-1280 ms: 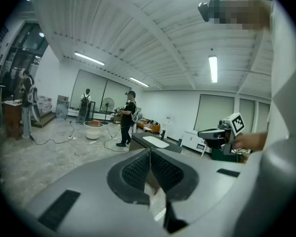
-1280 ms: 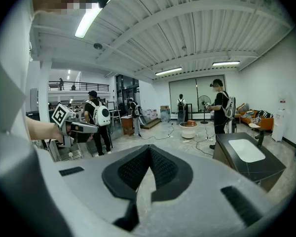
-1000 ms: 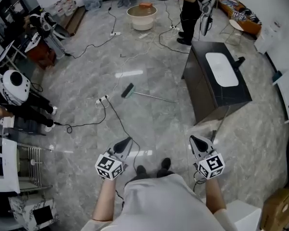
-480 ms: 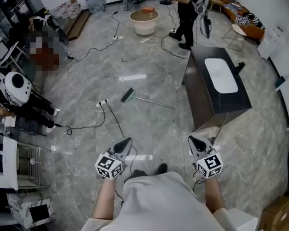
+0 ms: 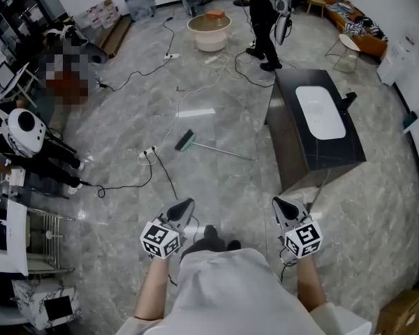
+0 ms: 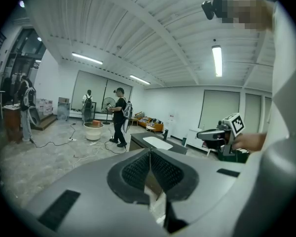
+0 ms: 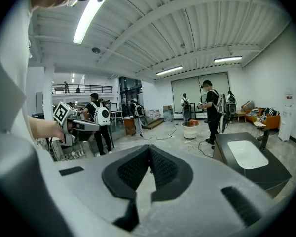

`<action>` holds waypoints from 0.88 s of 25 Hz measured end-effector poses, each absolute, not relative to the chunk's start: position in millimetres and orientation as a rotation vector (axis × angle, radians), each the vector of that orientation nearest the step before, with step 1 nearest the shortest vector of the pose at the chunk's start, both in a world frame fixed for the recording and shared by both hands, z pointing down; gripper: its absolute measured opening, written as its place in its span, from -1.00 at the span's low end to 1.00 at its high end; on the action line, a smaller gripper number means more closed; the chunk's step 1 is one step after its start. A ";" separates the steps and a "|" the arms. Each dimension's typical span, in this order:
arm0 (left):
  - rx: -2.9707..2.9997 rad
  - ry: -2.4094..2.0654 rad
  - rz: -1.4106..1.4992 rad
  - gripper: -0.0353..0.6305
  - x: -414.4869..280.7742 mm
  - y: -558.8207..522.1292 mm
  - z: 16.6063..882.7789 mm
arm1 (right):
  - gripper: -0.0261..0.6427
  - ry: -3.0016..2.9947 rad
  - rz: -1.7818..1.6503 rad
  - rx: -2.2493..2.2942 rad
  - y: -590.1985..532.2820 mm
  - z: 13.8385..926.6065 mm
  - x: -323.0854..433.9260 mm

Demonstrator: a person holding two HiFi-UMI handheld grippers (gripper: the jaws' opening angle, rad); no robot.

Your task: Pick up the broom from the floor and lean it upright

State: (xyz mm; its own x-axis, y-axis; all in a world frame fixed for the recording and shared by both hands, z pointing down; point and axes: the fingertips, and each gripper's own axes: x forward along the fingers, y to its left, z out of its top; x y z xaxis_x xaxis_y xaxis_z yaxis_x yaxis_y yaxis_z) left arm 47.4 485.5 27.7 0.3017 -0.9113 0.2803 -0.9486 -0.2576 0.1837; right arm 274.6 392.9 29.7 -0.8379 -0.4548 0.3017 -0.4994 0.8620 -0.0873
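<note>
Lying flat on the grey floor [image 5: 126, 117], the broom [image 5: 213, 147] sits well ahead of both grippers, out in the open between the person and the far end of the room. Its long axis runs nearly crosswise to the way the person faces: the green brush head [image 5: 185, 140] is at the left end, and the thin handle [image 5: 227, 150] stretches off to the right and slightly toward the person, ending near the foot of the dark counter [image 5: 290, 145]. The left gripper [image 5: 187, 203] points almost straight at the brush head, while the right gripper [image 5: 277, 201] is held farther right, beyond the handle's free end and close to the counter's corner. By this layout the right gripper looks a little nearer the handle tip, though neither is within reach yet, and the middle of the handle falls between the two. Each gripper's own view shows its jaws pressed together with nothing between them, so both would have to open before any grasp. A black cable [image 5: 169, 176] snakes across the floor between the left gripper and the brush head and could get underfoot on the way in.
</note>
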 end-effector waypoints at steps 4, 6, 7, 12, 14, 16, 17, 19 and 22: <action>2.262 -1.669 0.159 -0.87 40.3 462.1 34.1 | -0.92 -2.757 0.244 0.735 373.7 35.9 269.3; 2.269 -1.658 0.160 -0.87 37.4 447.0 36.2 | -0.92 -2.750 0.244 0.742 362.4 36.9 266.8; 2.272 -1.652 0.159 -0.87 35.5 438.9 37.6 | -0.92 -2.745 0.244 0.747 356.3 37.6 265.3; 2.282 -1.603 0.148 -0.87 17.1 399.3 46.3 | -0.92 -2.717 0.250 0.775 323.7 41.8 247.5; 2.285 -1.576 0.149 -0.87 5.1 383.2 51.1 | -0.92 -2.700 0.253 0.787 309.2 44.0 235.5; 2.287 -1.545 0.153 -0.87 -8.9 366.8 57.7 | -0.92 -2.681 0.257 0.793 294.0 47.4 221.1; 2.289 -1.529 0.157 -0.87 -16.6 358.2 61.5 | -0.92 -2.671 0.259 0.795 286.0 49.3 213.0; 2.291 -1.495 0.166 -0.87 -33.4 339.3 69.8 | -0.92 -2.653 0.269 0.802 268.8 53.9 195.7; 2.290 -1.453 0.174 -0.87 -63.5 308.3 82.0 | -0.92 -2.625 0.297 0.828 239.6 63.6 166.8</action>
State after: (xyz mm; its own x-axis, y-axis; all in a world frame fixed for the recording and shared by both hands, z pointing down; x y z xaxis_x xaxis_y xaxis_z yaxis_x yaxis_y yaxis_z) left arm -63.5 308.3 82.0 0.4456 -0.8348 0.3234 -0.8876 -0.3649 0.2810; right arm 166.8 239.6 63.6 -0.7586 -0.5087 0.4072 -0.5869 0.8049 -0.0877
